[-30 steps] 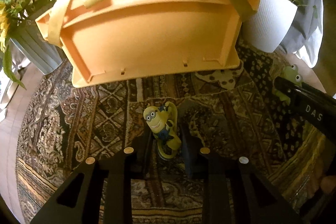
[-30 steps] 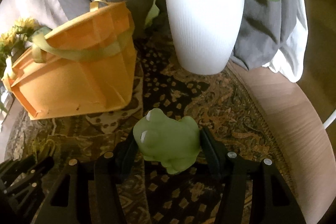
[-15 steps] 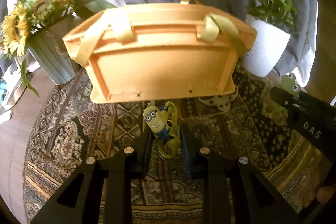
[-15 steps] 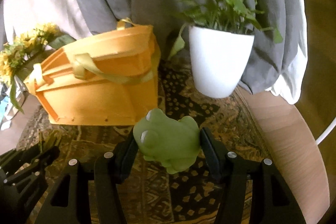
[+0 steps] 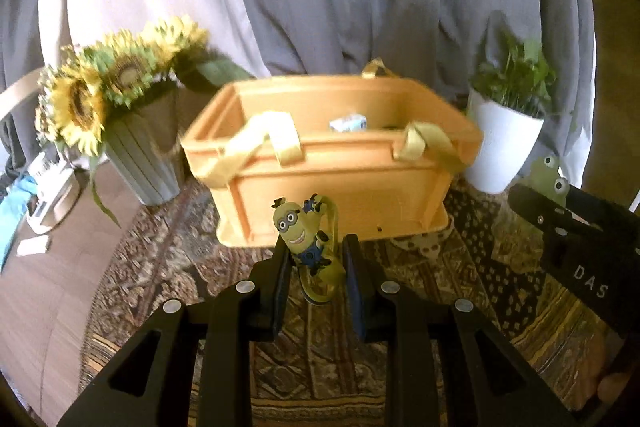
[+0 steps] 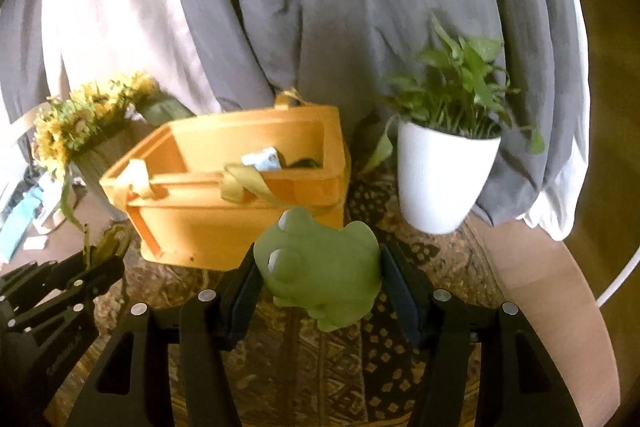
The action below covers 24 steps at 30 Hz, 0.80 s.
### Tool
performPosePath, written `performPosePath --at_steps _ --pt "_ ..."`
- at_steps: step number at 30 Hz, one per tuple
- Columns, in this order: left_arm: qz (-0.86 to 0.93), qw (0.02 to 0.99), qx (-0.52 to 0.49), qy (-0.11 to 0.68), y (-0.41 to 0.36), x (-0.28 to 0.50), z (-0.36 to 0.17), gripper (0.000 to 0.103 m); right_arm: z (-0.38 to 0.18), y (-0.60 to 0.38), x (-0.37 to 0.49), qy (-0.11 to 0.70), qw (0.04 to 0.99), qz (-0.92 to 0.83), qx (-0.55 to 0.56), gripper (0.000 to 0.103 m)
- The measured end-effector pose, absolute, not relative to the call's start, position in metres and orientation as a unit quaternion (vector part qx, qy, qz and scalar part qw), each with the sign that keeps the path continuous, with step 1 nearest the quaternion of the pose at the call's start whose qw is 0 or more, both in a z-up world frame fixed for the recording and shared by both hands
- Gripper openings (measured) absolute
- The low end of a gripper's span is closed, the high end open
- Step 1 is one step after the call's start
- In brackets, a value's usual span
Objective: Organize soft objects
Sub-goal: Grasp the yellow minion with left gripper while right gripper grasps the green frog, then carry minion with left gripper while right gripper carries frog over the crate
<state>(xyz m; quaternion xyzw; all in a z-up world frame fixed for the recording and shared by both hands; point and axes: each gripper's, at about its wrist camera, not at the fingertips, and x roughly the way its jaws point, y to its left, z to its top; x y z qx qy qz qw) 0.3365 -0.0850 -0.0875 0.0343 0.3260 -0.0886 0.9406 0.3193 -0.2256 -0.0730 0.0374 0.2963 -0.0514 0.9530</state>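
The left gripper points downward at a slant toward the patterned rug, its two black fingers nipped tight on a small yellow minion toy that stands up between the pads in front of the orange basket. The right gripper tilts down at much the same angle — its jaws sit wider, pressed against both sides of a green frog toy, held clear of the rug. From the left wrist view the right gripper shows at the right edge, level with the left one, the frog's eyes peeping above it. The basket stands open on the rug between a sunflower vase and a white plant pot — some small items lie inside it.
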Motion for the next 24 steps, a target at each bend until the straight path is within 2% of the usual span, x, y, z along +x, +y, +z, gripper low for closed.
performPosePath --at_steps 24 --pt "-0.077 0.972 0.023 0.222 -0.057 0.354 -0.018 0.026 -0.009 -0.192 0.347 0.2 0.979 -0.022 0.024 0.06"
